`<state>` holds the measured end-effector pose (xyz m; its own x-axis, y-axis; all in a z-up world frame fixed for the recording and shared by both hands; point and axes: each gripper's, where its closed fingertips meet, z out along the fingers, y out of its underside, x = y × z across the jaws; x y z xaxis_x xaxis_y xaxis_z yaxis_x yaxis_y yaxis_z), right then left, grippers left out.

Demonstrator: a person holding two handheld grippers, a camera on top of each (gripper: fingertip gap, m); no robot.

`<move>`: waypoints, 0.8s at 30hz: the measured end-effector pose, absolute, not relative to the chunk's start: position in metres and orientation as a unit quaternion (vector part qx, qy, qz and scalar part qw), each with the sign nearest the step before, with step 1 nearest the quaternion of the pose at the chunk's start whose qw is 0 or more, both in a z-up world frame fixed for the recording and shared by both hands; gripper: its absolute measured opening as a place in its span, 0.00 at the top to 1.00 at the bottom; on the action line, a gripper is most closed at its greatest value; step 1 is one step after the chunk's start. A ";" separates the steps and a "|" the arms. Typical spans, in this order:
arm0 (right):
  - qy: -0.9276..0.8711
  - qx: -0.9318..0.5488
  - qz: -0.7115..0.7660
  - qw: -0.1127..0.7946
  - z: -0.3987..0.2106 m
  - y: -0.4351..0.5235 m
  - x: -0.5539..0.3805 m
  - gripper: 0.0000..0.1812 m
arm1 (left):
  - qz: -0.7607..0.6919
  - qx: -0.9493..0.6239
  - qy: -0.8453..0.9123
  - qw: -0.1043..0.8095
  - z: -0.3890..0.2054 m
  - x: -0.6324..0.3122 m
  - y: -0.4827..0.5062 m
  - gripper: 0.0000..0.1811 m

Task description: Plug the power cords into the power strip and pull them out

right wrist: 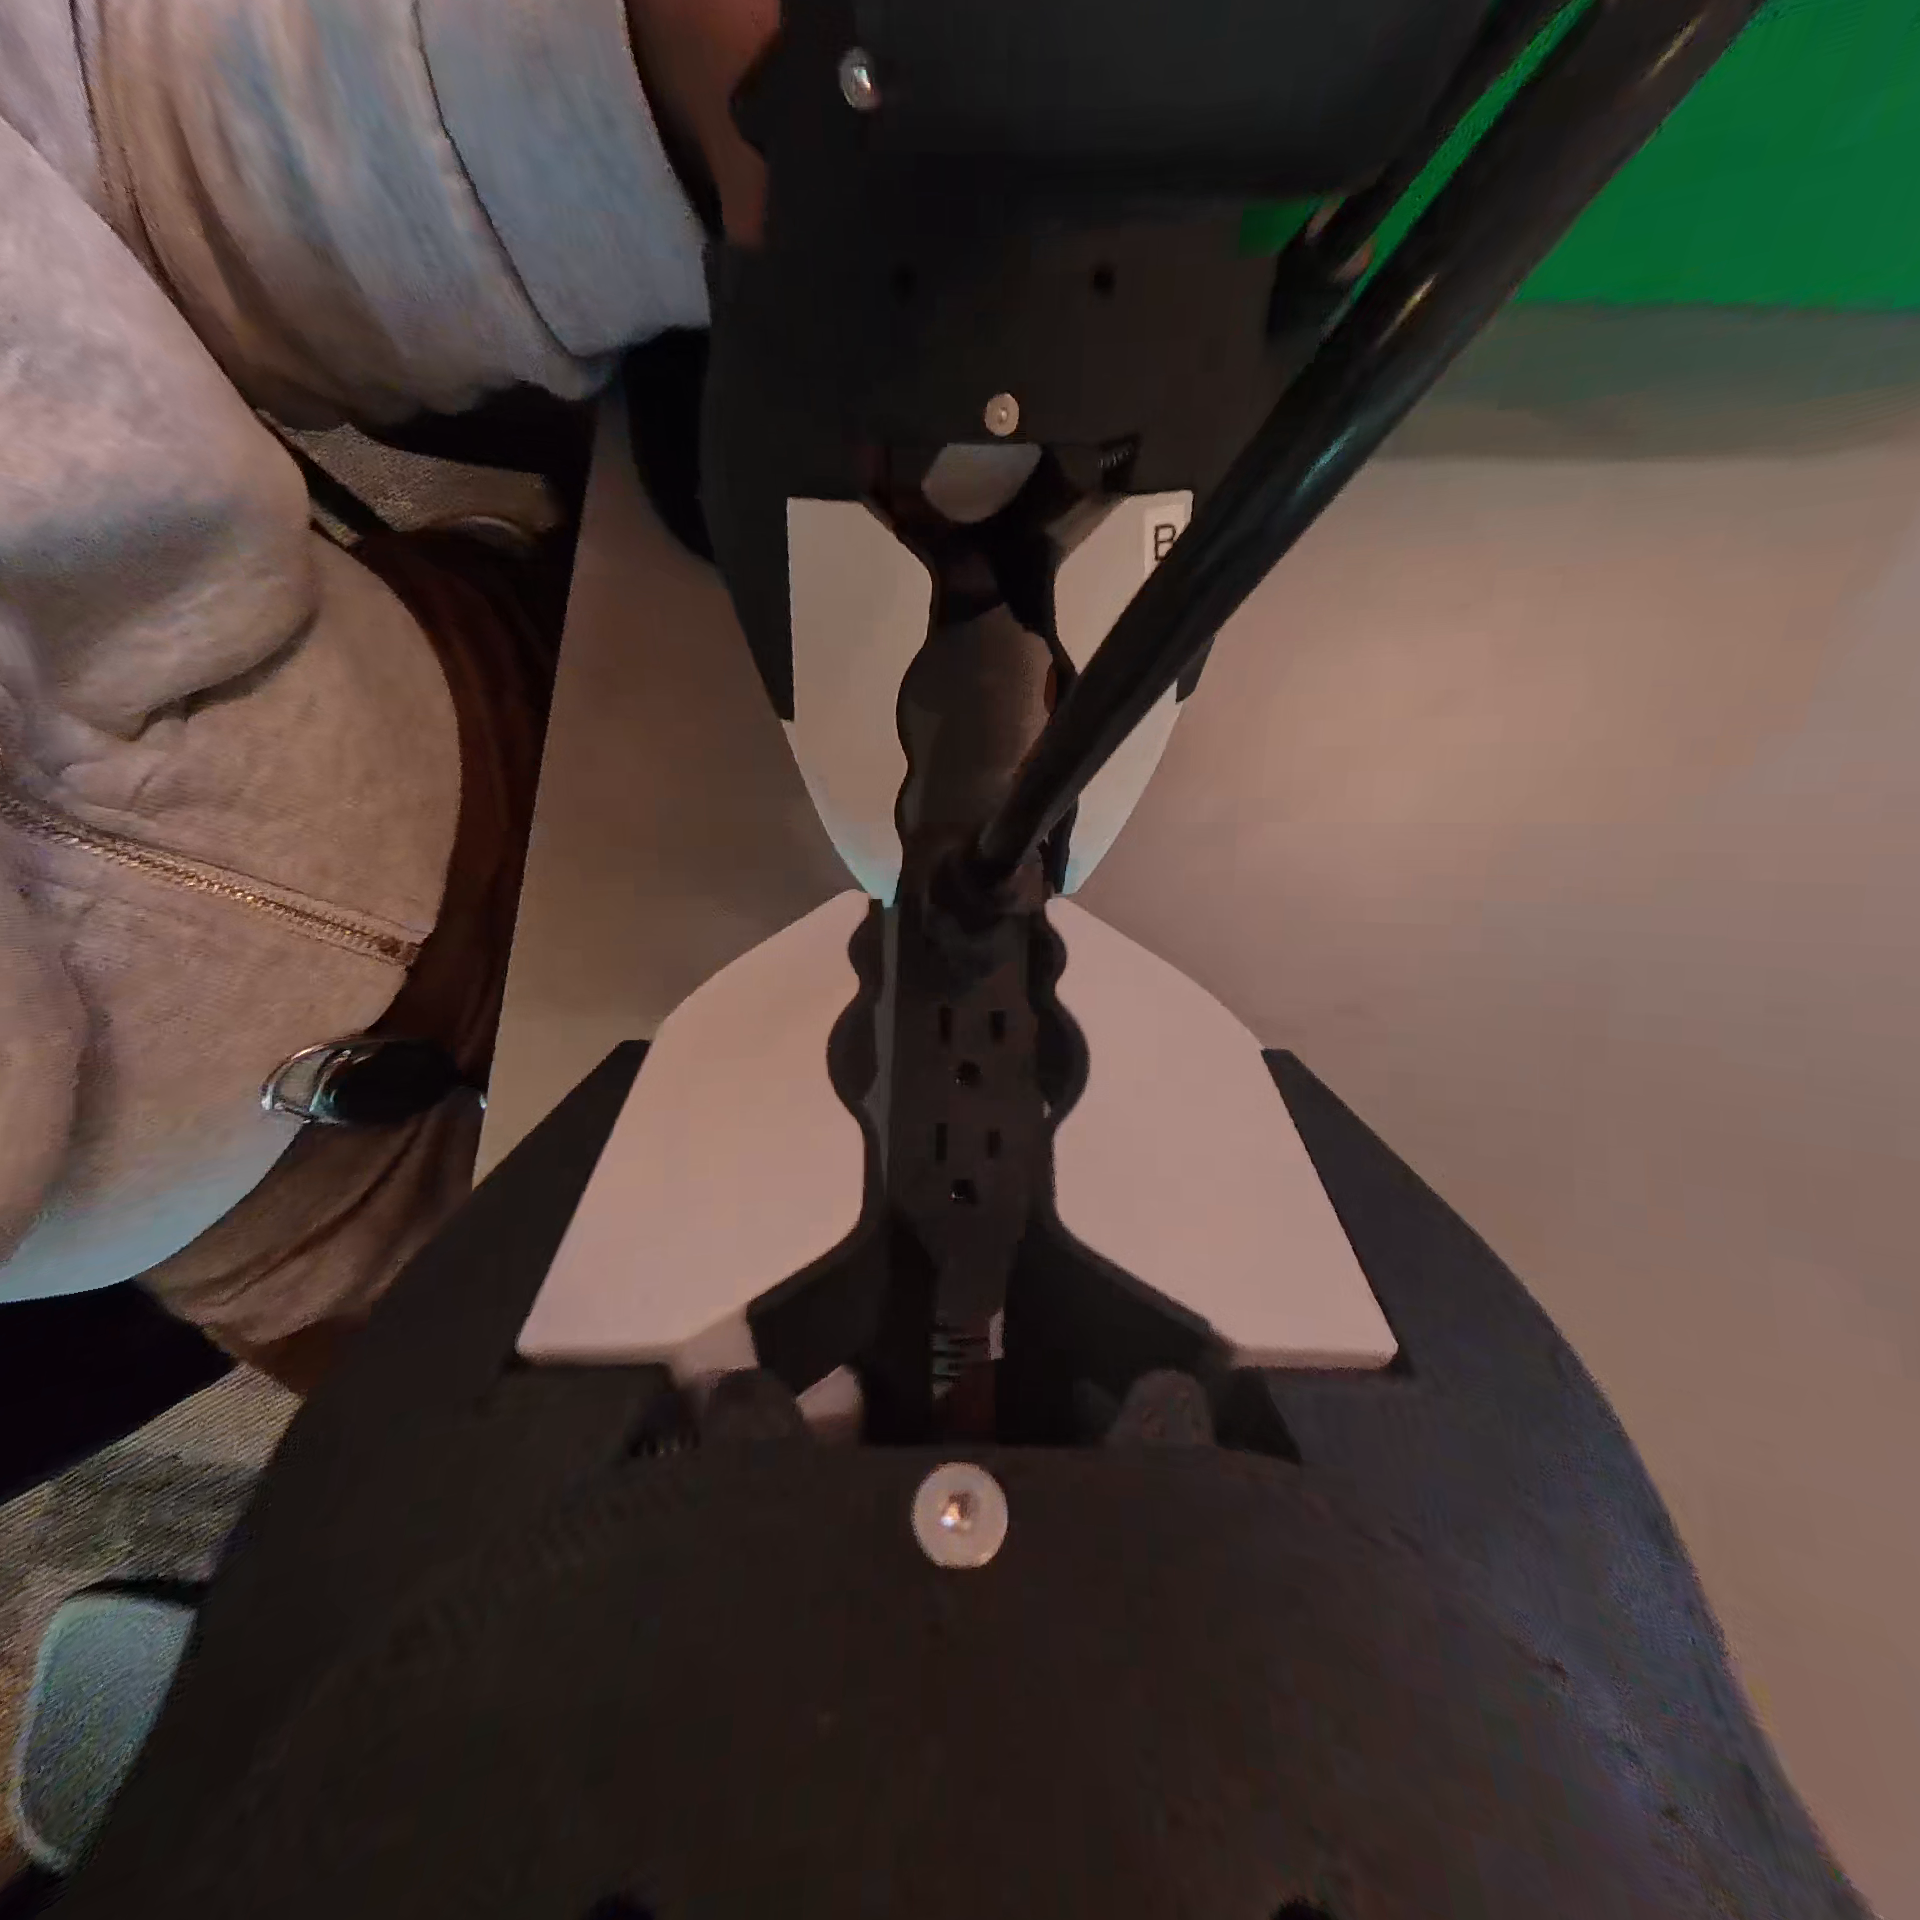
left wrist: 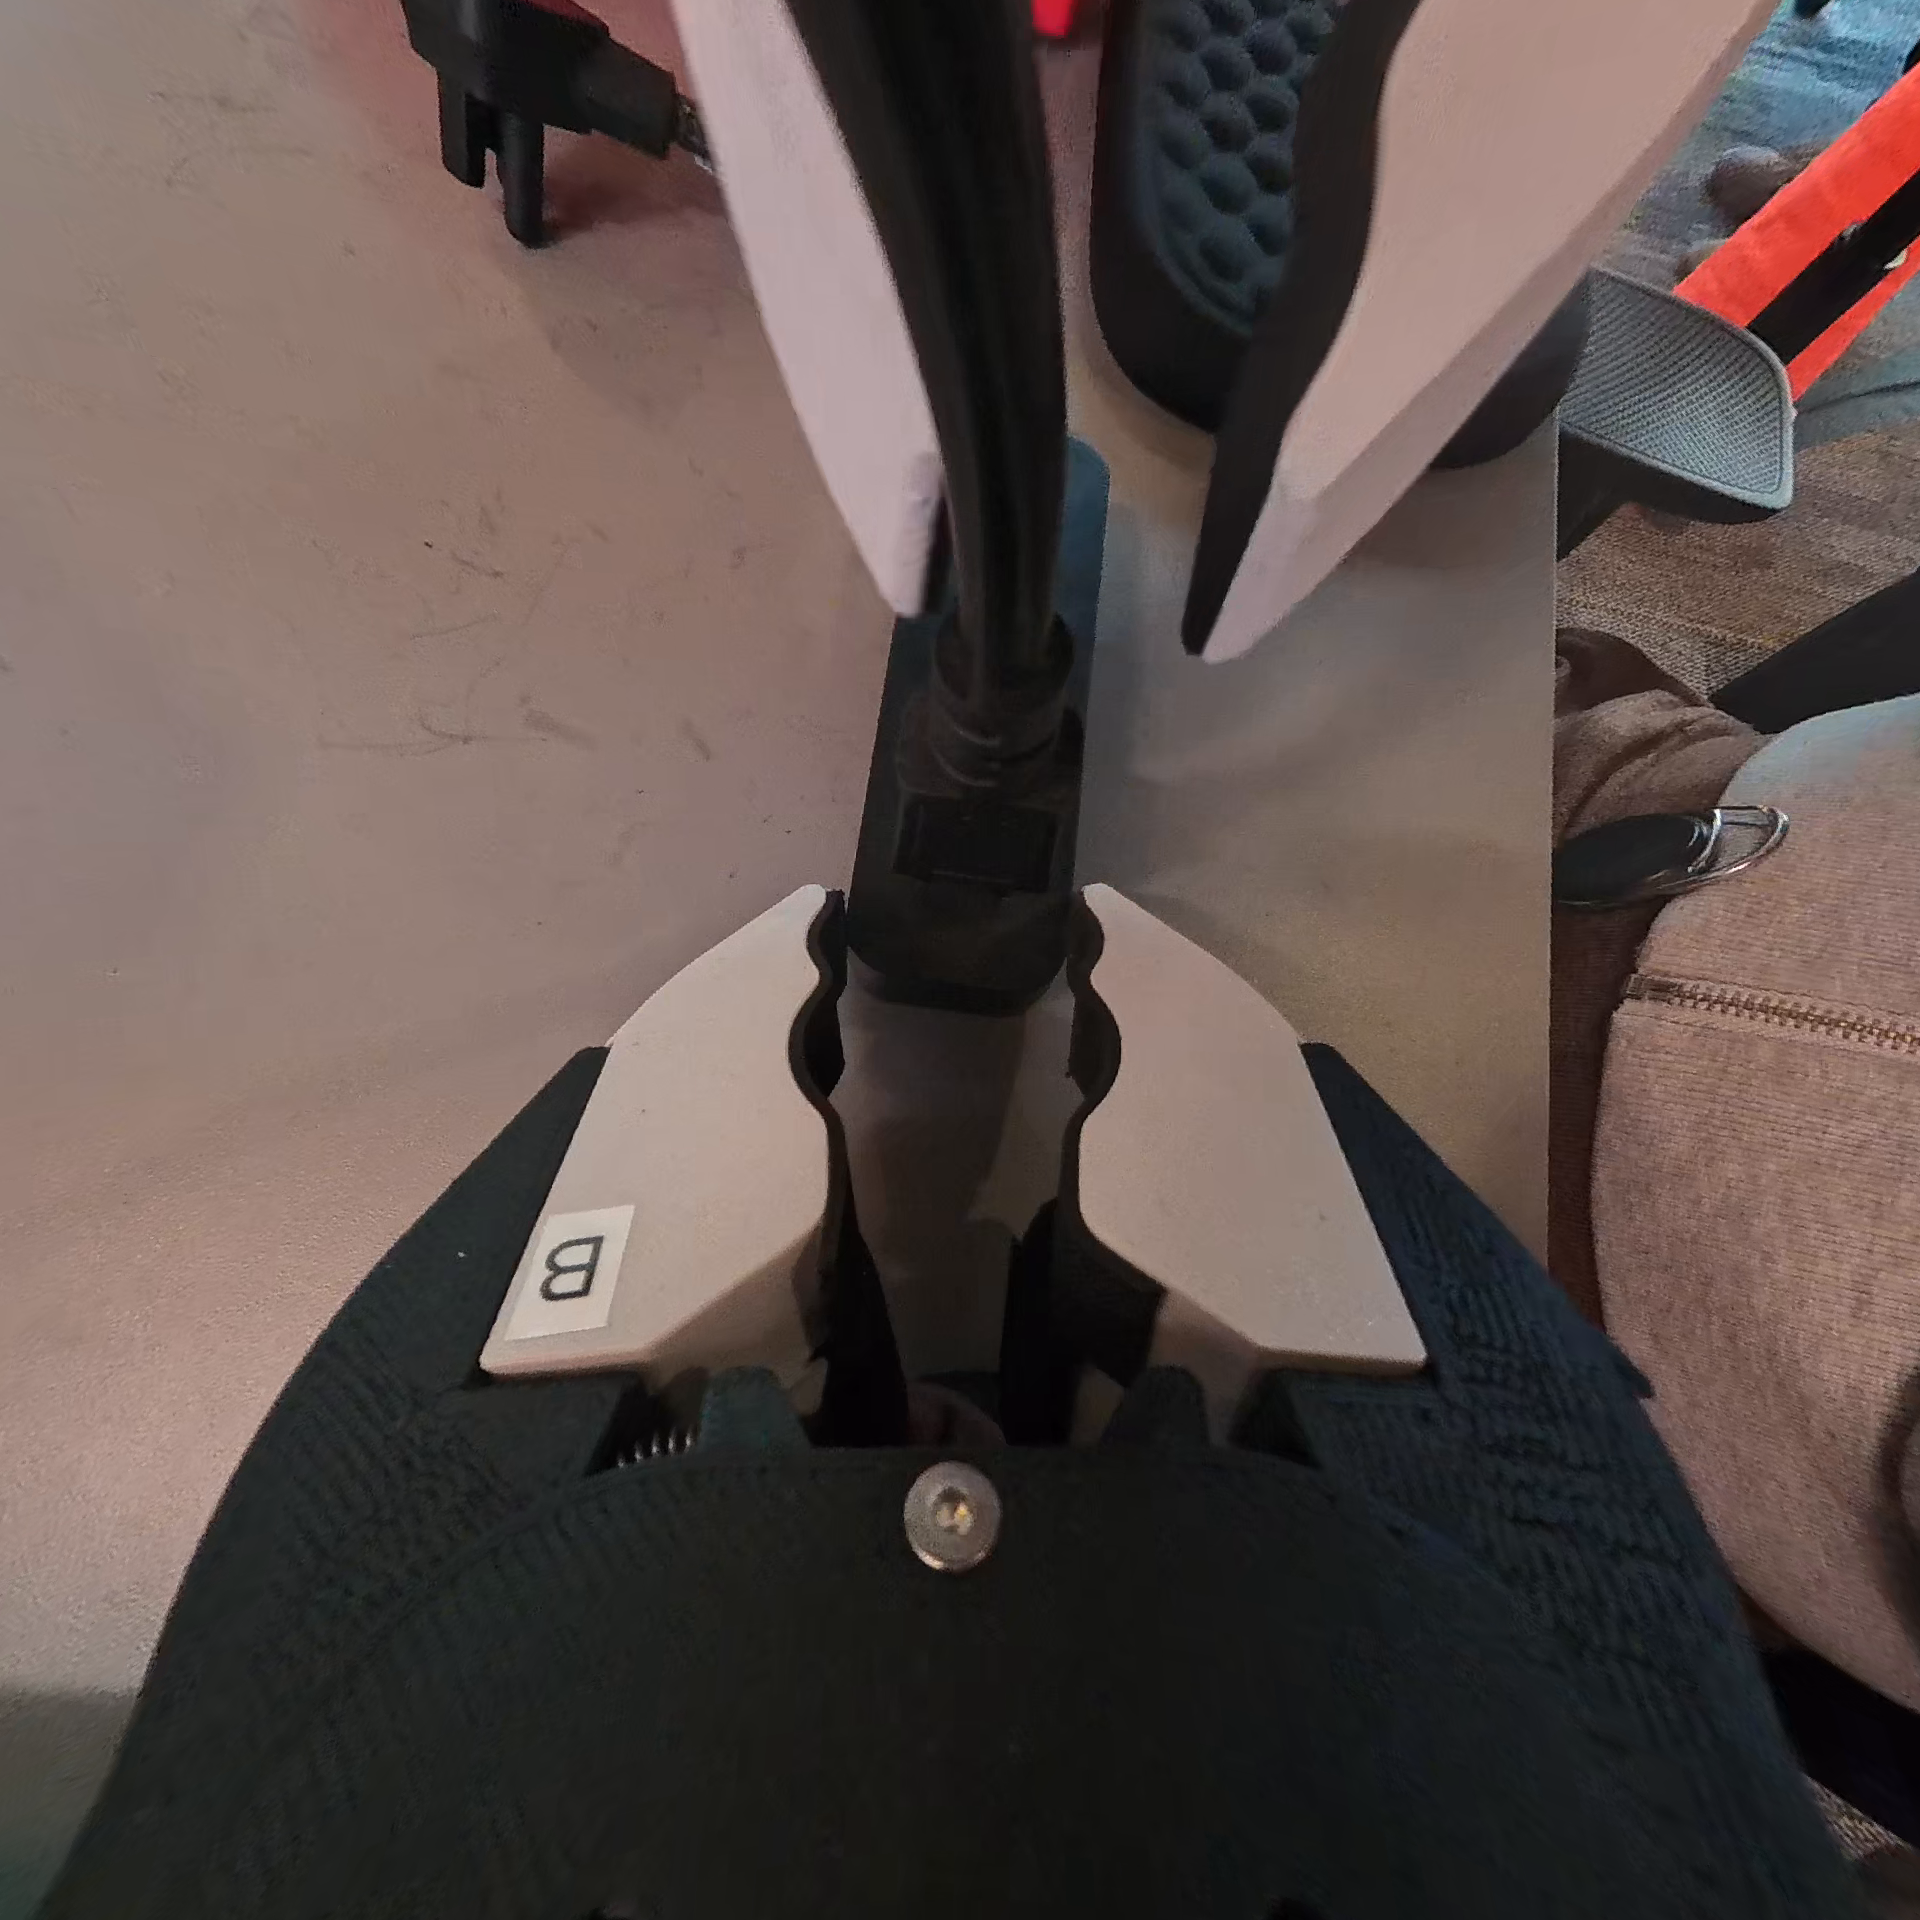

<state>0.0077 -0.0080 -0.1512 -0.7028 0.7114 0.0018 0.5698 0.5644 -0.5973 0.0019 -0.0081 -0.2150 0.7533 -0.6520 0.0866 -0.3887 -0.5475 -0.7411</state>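
While the right tool clamps the power strip steady, the left tool grips the plug at its 12 o'clock end.

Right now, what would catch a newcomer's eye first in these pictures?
Two white-fingered tools meet tip to tip over a pale tabletop. The right tool clamps a slim black power strip with empty sockets showing; the left tool grips the strip's end, beside a plugged-in thick black cord. A bright green backdrop glows top right.
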 end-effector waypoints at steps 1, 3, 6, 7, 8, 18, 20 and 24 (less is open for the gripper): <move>-0.875 -0.370 0.291 0.115 -0.151 -0.009 0.006 0.84 | -0.179 -0.861 0.302 0.367 -0.215 0.002 -0.008 0.78; -0.873 -0.377 0.290 0.109 -0.149 -0.009 0.000 0.86 | -0.180 -0.861 0.302 0.367 -0.215 0.002 -0.008 0.78; -0.884 -0.372 0.270 0.086 -0.155 -0.010 -0.002 0.88 | -0.179 -0.861 0.302 0.367 -0.215 0.002 -0.008 0.78; -0.888 -0.369 0.262 0.079 -0.158 -0.011 -0.002 0.88 | -0.179 -0.861 0.302 0.367 -0.215 0.002 -0.008 0.78; -0.893 -0.366 0.252 0.075 -0.160 -0.012 -0.001 0.88 | -0.179 -0.861 0.302 0.368 -0.215 0.002 -0.008 0.78; -0.906 -0.385 0.158 0.073 -0.164 -0.013 -0.003 0.91 | -0.178 -0.861 0.303 0.368 -0.215 0.002 -0.008 0.78; -0.903 -0.395 0.152 0.073 -0.164 -0.012 -0.003 0.91 | -0.177 -0.861 0.303 0.368 -0.215 0.002 -0.007 0.78; -0.905 -0.400 0.131 0.069 -0.164 -0.010 0.000 0.90 | -0.175 -0.861 0.304 0.369 -0.215 0.002 -0.007 0.78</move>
